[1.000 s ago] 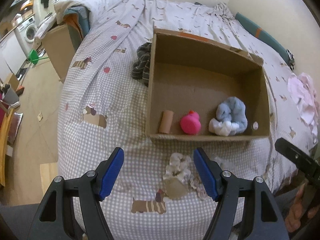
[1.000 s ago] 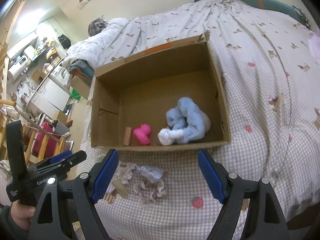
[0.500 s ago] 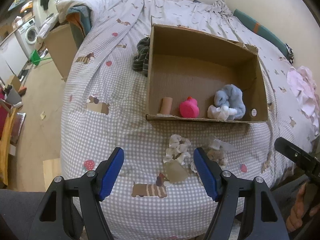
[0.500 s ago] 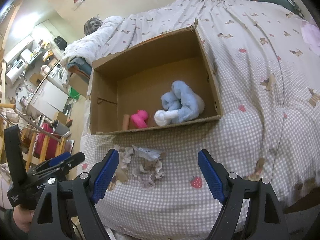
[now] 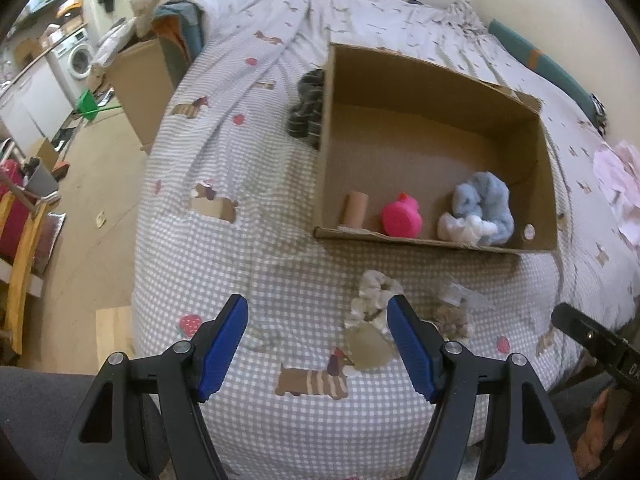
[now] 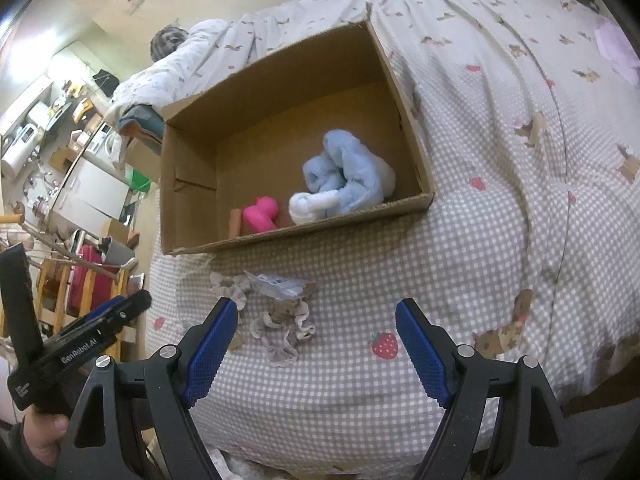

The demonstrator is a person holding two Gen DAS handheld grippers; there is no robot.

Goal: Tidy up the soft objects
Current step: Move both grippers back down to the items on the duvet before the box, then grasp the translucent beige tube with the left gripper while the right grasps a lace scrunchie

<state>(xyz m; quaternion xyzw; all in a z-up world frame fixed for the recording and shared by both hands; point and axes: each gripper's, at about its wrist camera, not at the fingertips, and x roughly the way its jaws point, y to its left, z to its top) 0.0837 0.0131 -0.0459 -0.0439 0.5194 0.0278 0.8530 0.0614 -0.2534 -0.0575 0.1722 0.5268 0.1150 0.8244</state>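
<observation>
Your left gripper (image 5: 318,330) gapes empty above the bed (image 5: 256,248); scrunchies (image 6: 280,316) lie between it and the box (image 6: 416,160) holding a blue plush (image 6: 348,176). Your right gripper (image 6: 316,338) also gapes, empty.

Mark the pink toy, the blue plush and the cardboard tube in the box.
pink toy (image 5: 401,221), left wrist view, on its round body
blue plush (image 6: 352,178), right wrist view, on the blue fold
tube (image 5: 355,209), left wrist view, on its side wall

Matt cardboard box (image 5: 436,92), fluffy cloth (image 5: 482,210)
</observation>
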